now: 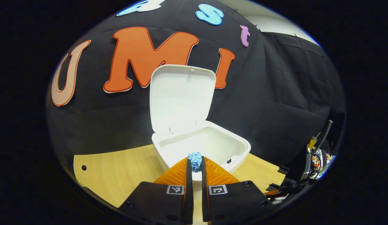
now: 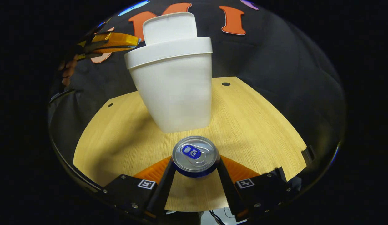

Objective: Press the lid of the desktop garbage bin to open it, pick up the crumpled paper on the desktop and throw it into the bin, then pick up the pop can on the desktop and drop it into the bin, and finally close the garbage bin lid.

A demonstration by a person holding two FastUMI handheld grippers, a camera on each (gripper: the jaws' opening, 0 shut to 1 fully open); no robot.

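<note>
White plastic makes up the garbage bin (image 1: 200, 147) in the left gripper view, and its lid (image 1: 181, 97) stands raised upright at the back, leaving the hollow inside open to see. The left tongs (image 1: 196, 164) are nearly closed, both fingers pressing on the crumpled paper (image 1: 195, 160), a small blue wad held at the fingertips just before the bin's near rim. Pale wooden desk (image 1: 118, 172) lies beneath and to either side.

Seen in the right gripper view, the bin (image 2: 175, 87) stands on the desk (image 2: 250, 125) with its lid (image 2: 168, 28) up behind it. The pop can (image 2: 195, 154) stands upright on the desk just in front of the bin, apart from it. The right tongs (image 2: 195, 165) are spread wide about the can, a finger at each side; whether they press on it I cannot tell. At upper left, the other tongs (image 2: 109, 42) reach toward the bin's rim, held by a hand (image 2: 67, 70).
</note>
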